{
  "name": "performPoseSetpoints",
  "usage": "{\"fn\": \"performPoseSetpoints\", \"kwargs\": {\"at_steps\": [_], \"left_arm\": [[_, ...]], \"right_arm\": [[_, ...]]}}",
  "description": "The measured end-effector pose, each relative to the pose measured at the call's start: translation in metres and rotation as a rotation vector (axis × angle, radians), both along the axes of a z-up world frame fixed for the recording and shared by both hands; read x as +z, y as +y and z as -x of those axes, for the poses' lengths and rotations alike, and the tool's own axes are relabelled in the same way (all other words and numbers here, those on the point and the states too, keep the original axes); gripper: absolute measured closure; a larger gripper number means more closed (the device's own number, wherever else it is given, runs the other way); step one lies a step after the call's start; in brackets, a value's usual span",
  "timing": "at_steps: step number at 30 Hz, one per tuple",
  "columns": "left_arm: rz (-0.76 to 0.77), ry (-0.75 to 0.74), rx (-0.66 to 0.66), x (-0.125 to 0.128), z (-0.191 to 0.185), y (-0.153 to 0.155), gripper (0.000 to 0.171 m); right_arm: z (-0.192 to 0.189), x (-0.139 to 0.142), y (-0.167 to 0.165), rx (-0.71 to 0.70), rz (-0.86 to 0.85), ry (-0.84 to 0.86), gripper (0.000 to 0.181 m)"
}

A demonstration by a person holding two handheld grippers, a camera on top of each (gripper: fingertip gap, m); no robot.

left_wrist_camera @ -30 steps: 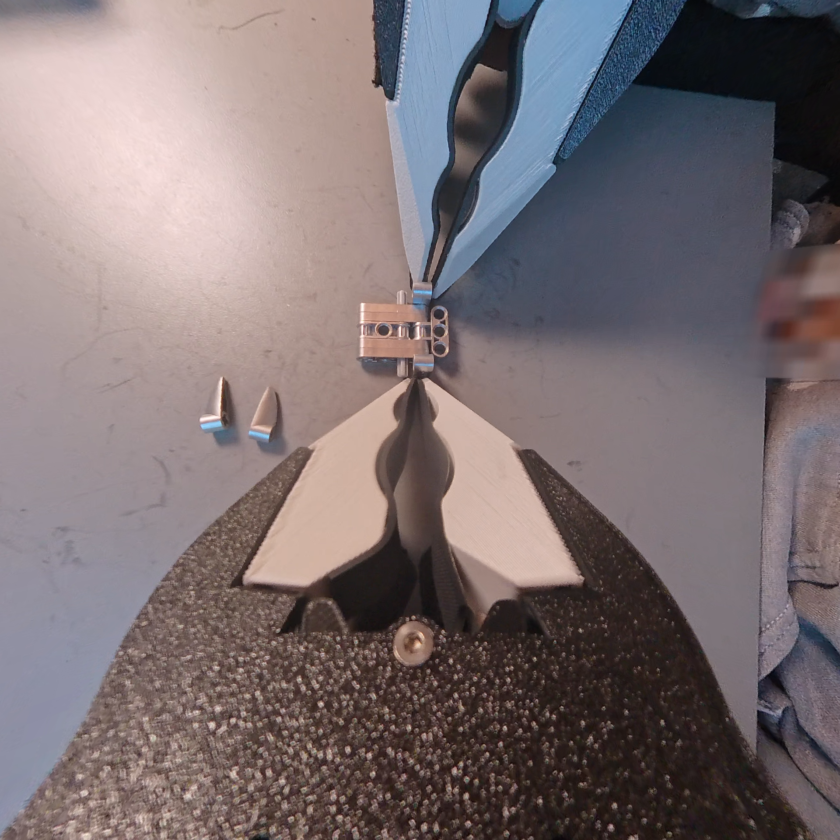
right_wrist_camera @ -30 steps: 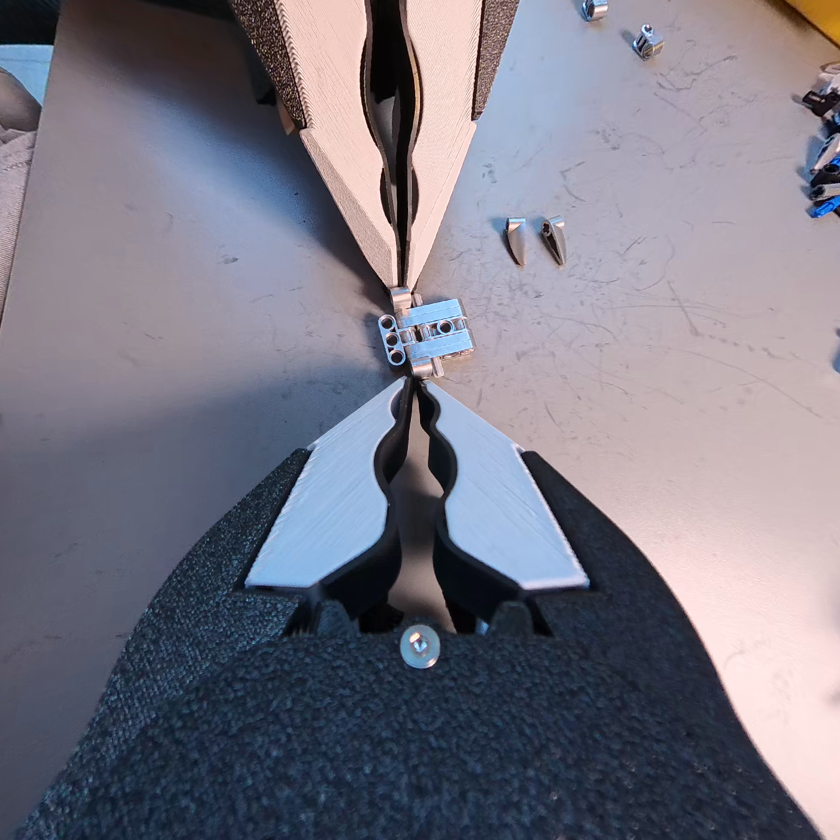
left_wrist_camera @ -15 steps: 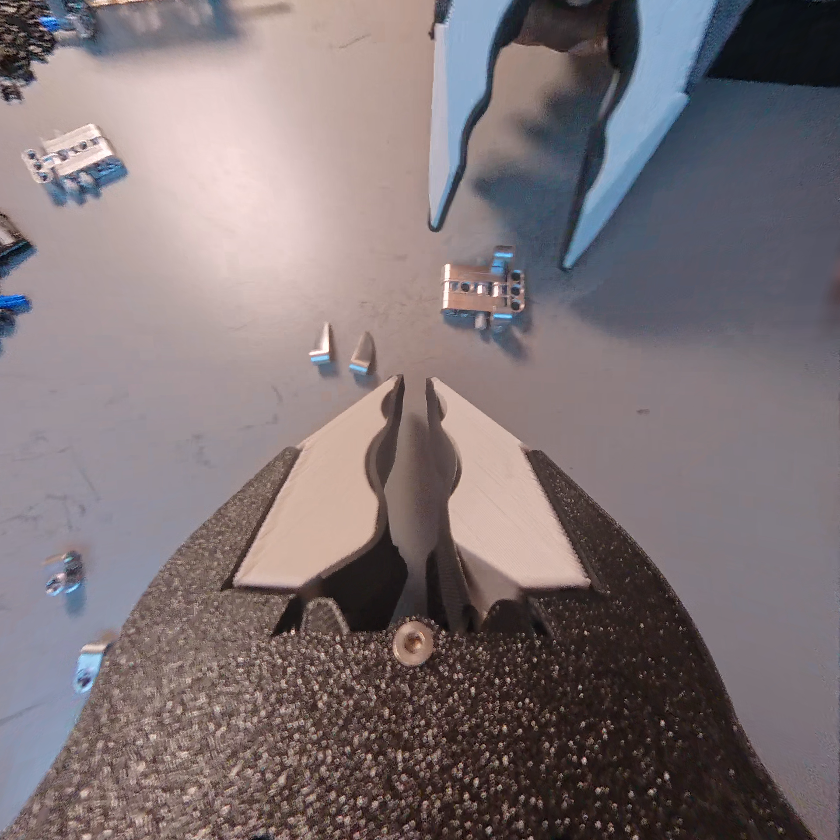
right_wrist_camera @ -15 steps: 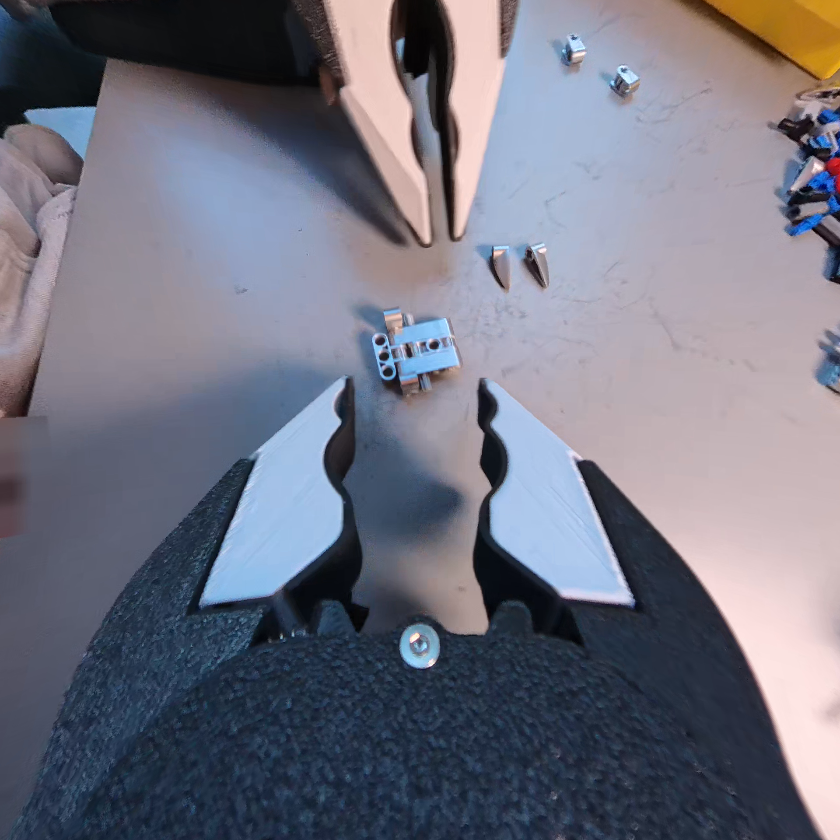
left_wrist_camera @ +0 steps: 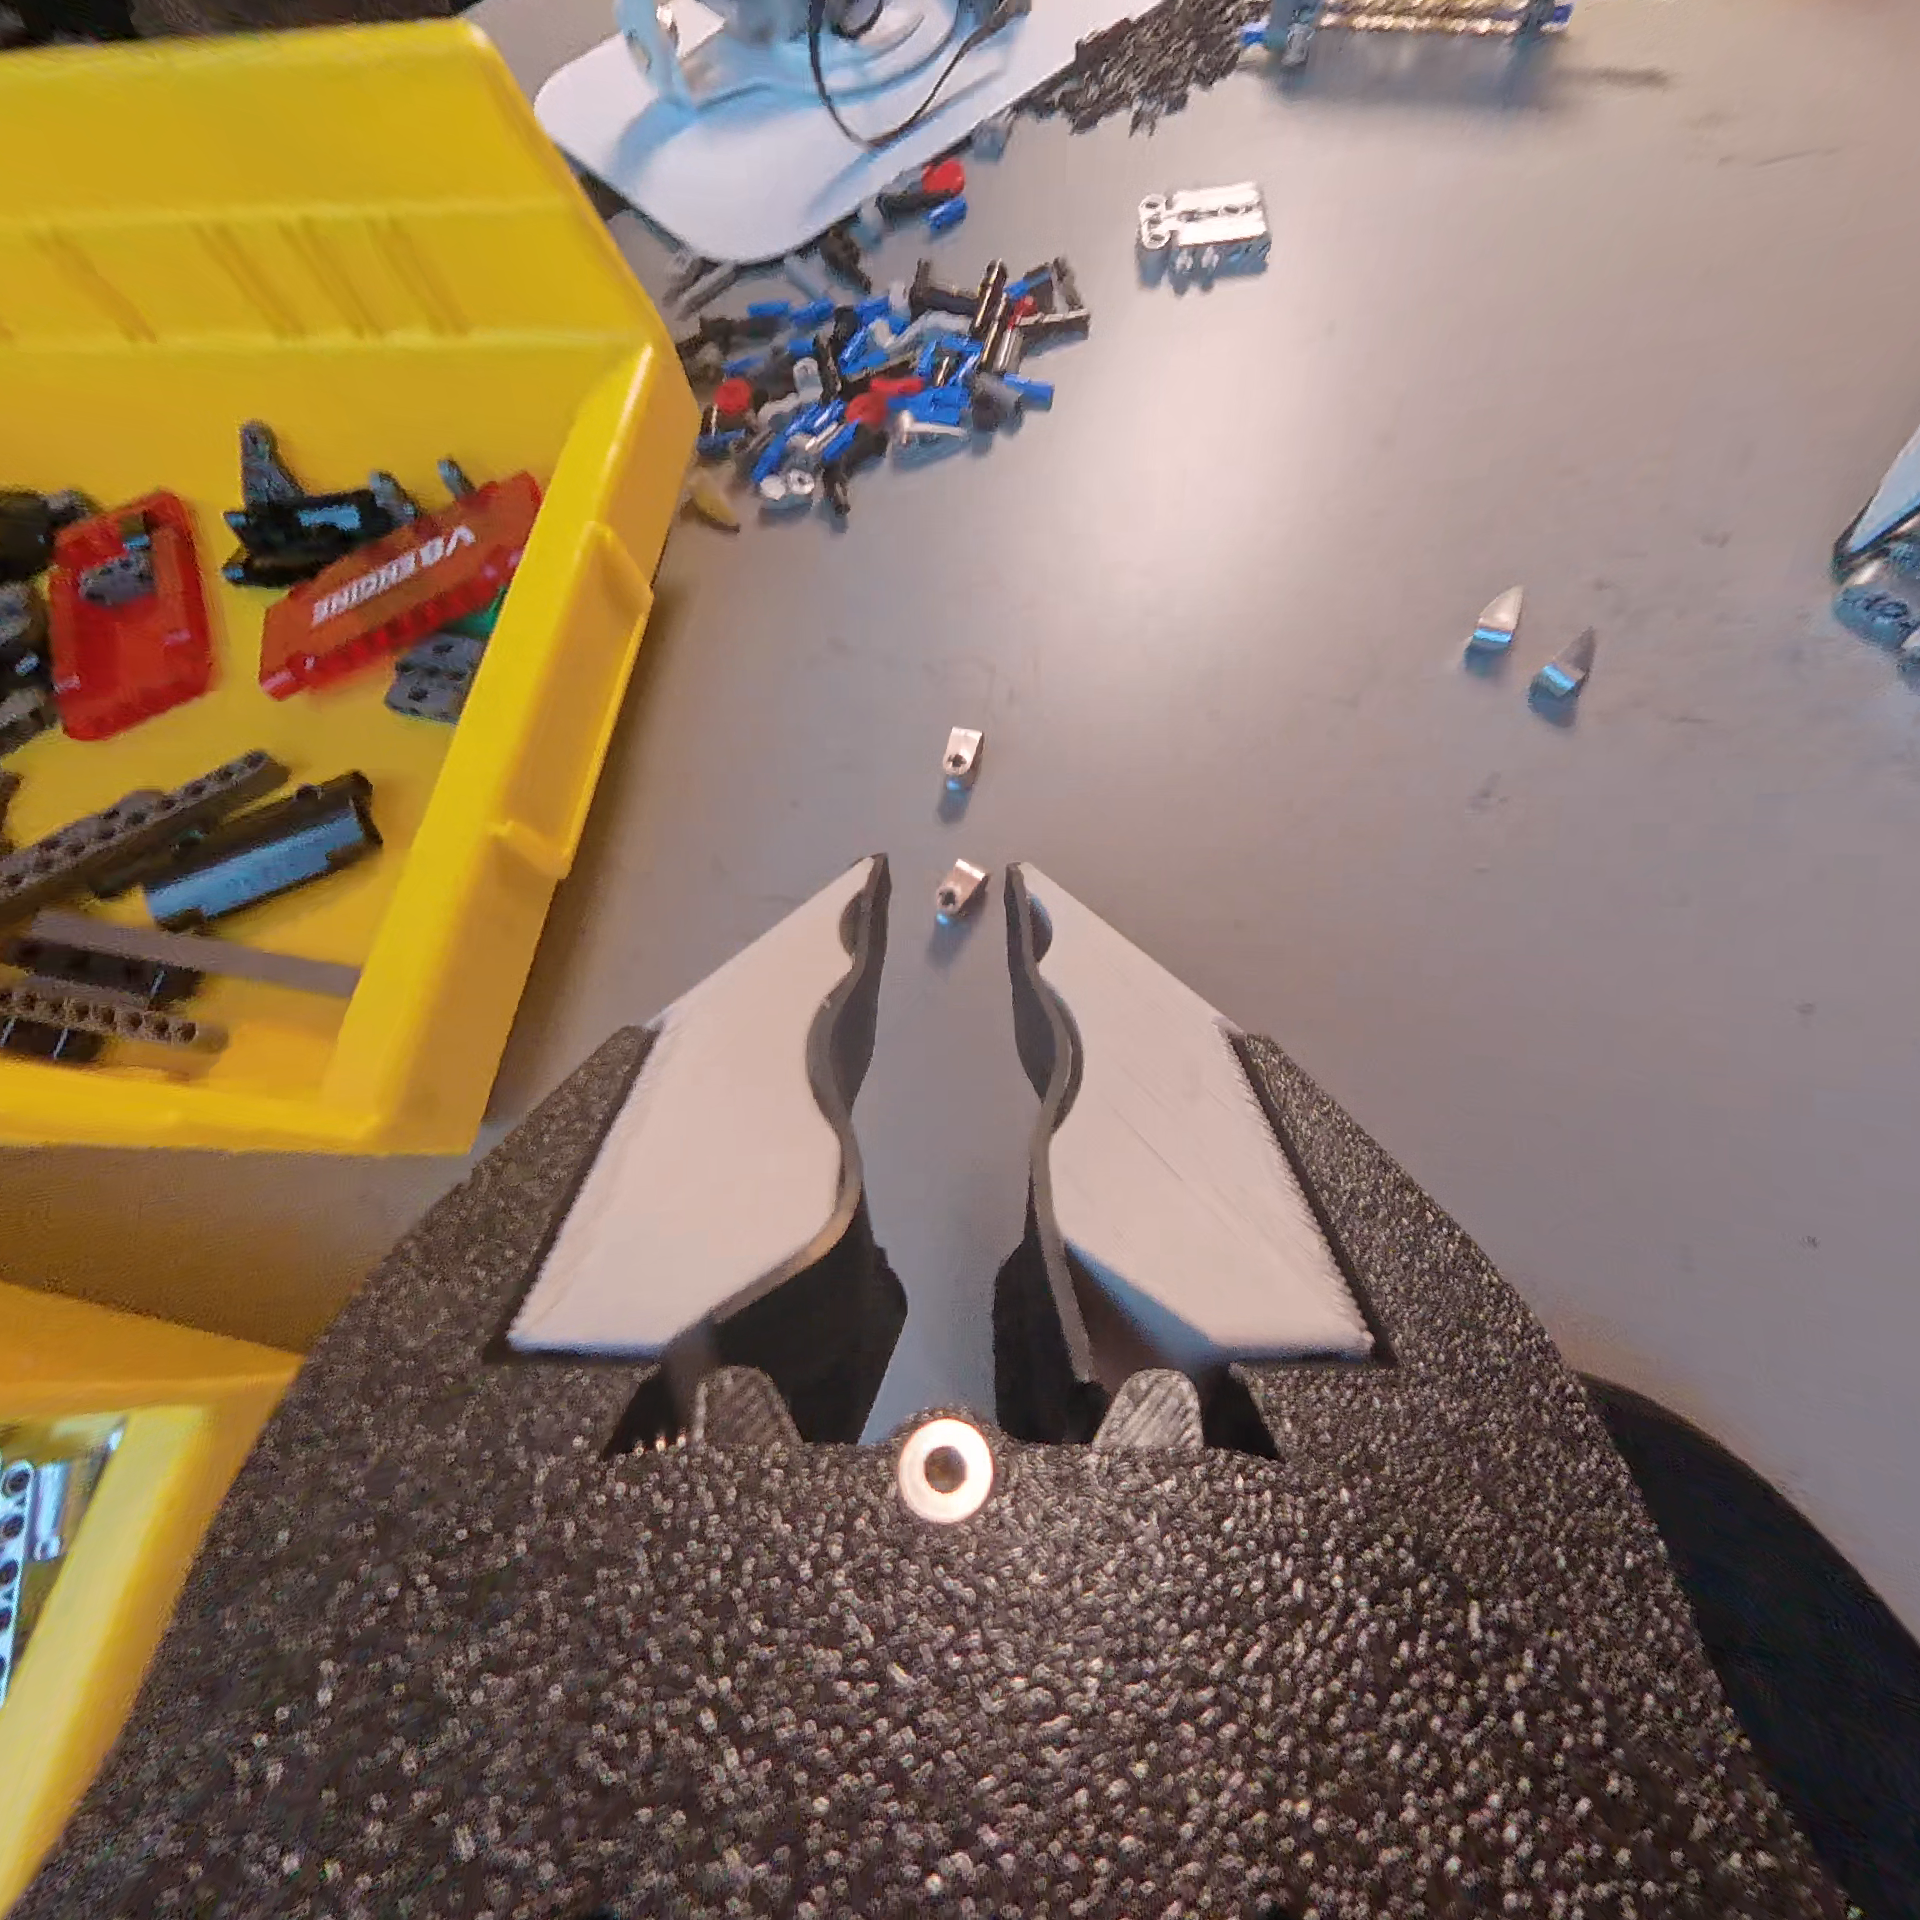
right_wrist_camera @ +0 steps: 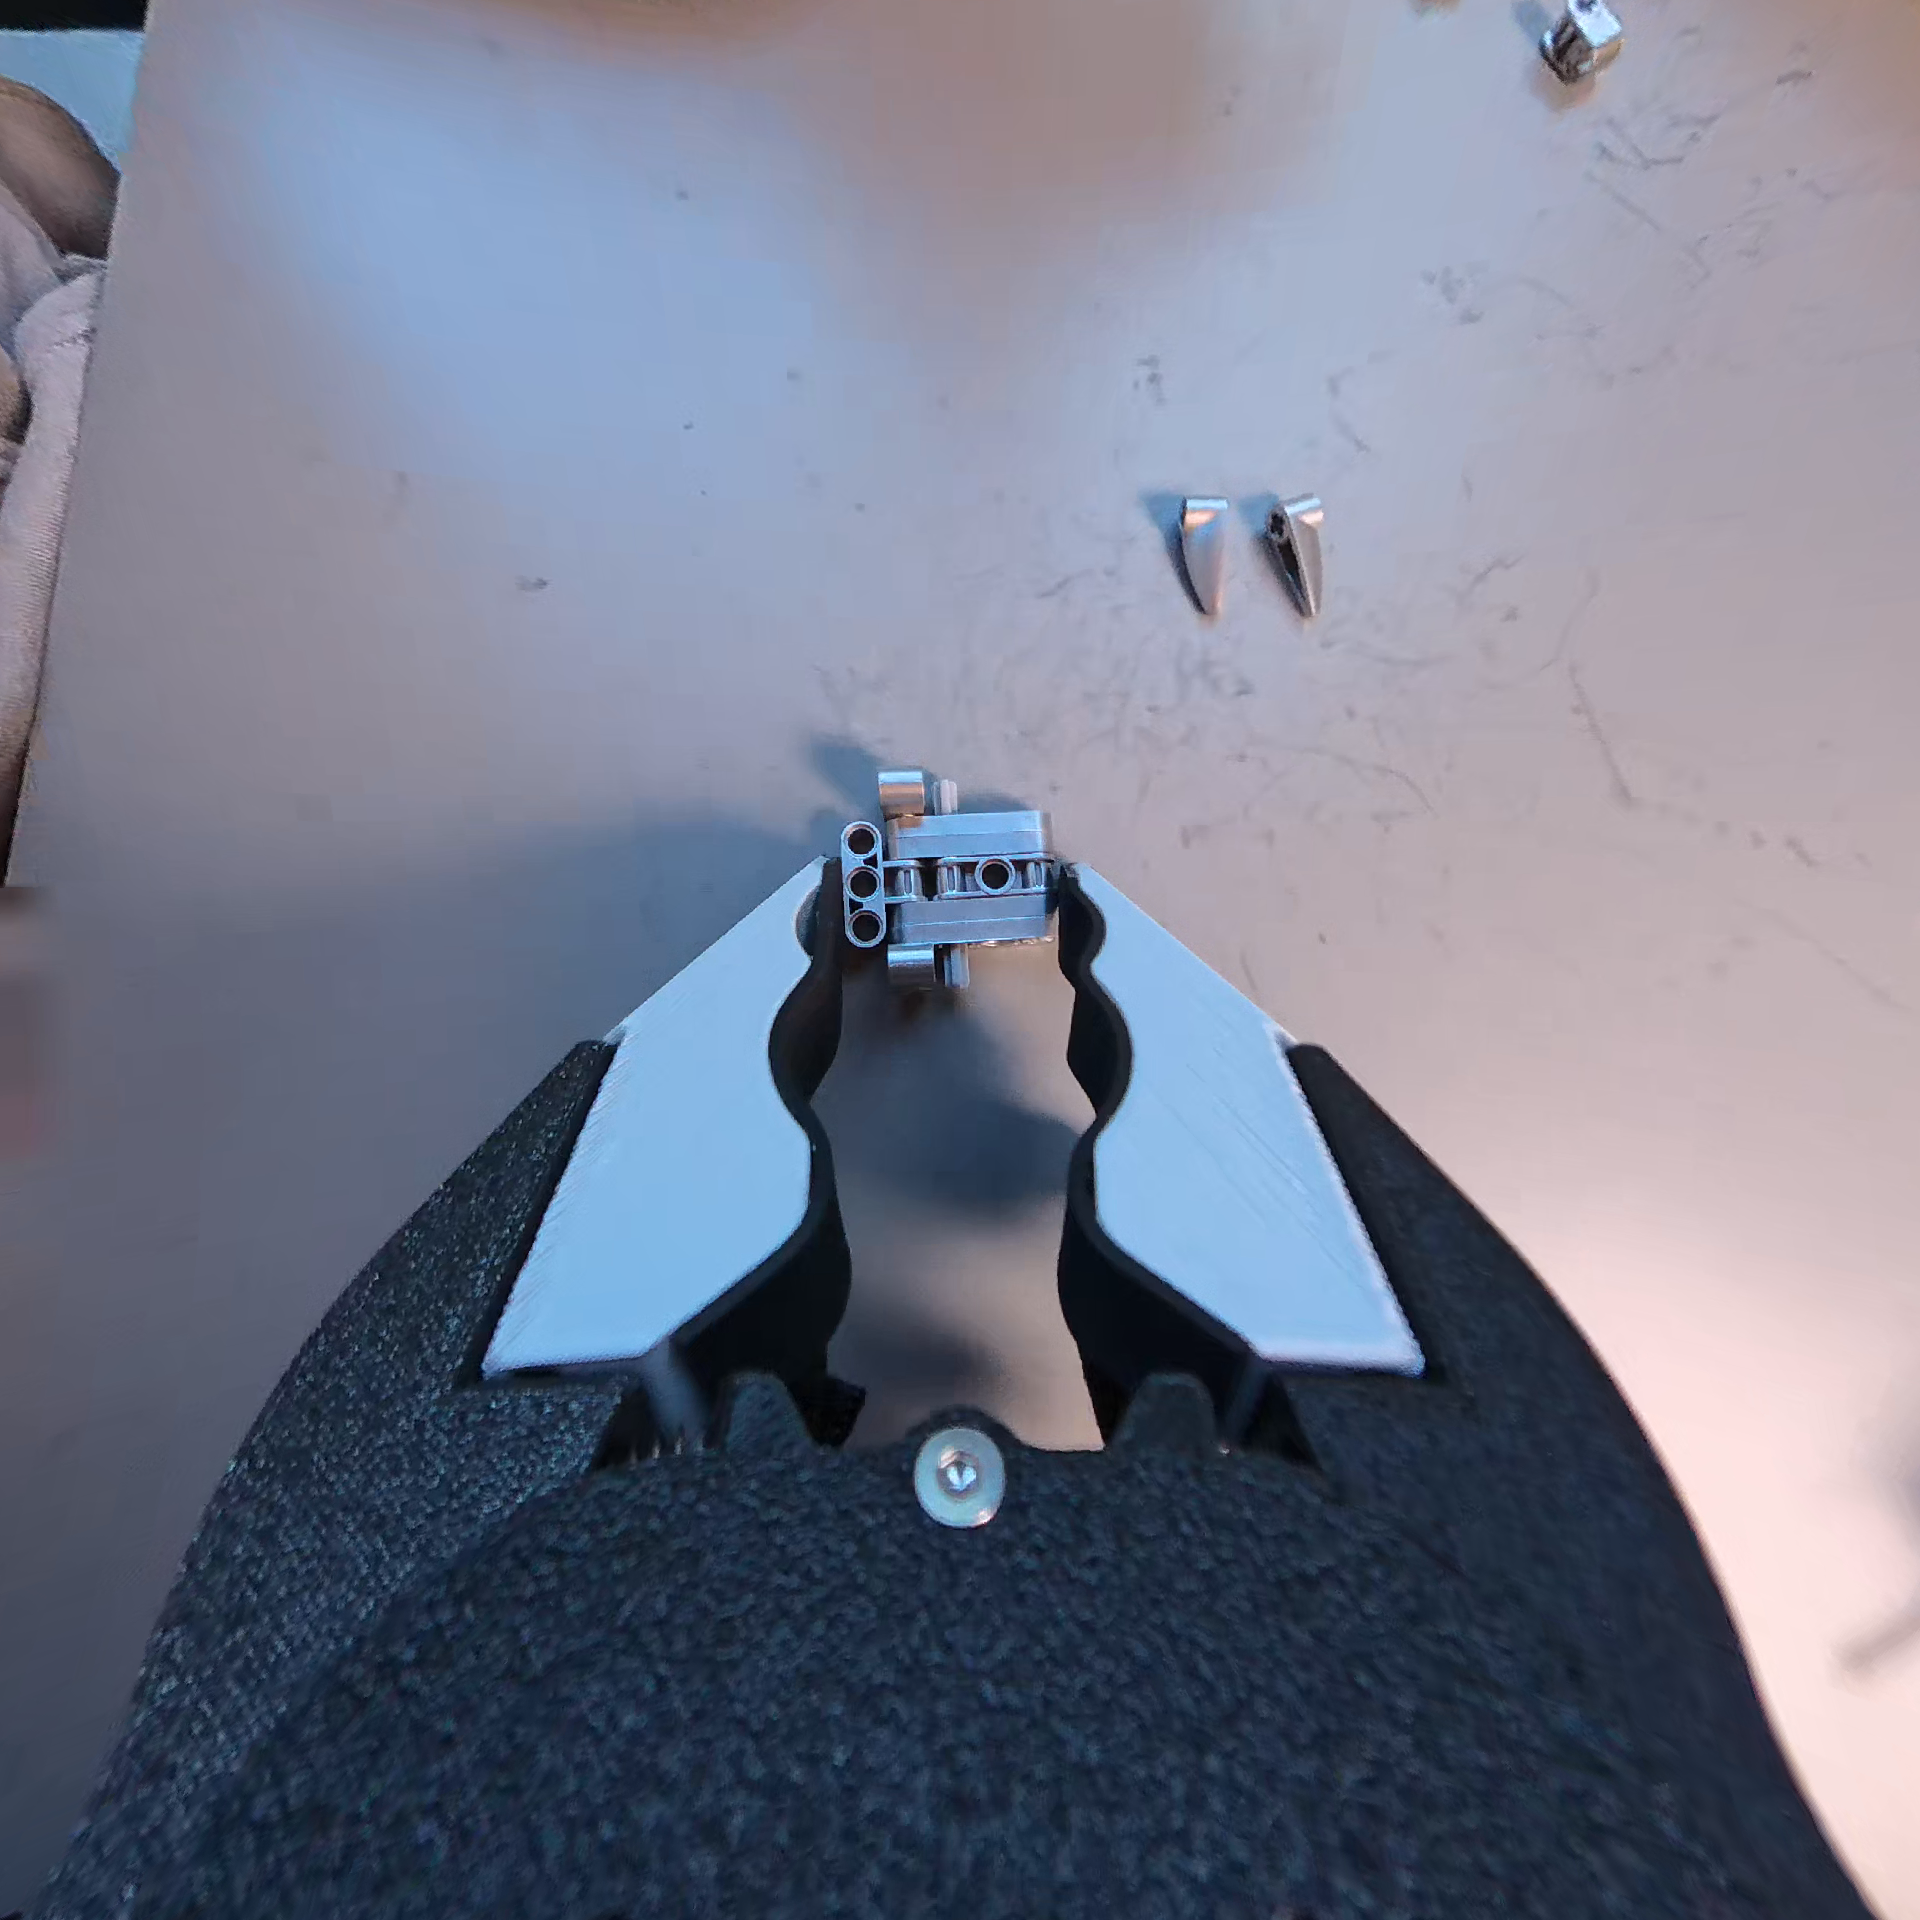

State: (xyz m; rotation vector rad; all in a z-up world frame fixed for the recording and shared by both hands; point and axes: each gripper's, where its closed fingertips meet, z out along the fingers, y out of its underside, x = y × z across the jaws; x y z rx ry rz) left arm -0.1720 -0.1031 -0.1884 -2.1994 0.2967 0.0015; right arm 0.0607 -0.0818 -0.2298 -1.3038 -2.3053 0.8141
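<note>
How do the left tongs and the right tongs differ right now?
The left tongs stand narrowly open around a small silver connector, not gripping it; the right tongs are spread wider, their tips against both sides of a grey brick assembly. Both hang low over the grey table.

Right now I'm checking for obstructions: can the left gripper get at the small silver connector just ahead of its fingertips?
Probably yes. The left gripper is open, the small silver connector lies between its fingertips on bare table, and the yellow bin sits off to the side.
</note>
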Motion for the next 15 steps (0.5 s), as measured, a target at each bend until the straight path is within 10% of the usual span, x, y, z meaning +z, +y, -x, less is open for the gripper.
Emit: {"fn": "performPoseSetpoints", "kwargs": {"at_steps": [15], "left_arm": [[0.168, 0.018, 0.003, -0.041, 0.0, 0.012, 0.165]], "right_arm": [[-0.008, 0.001, 0.001, 0.001, 0.056, 0.051, 0.135]]}}
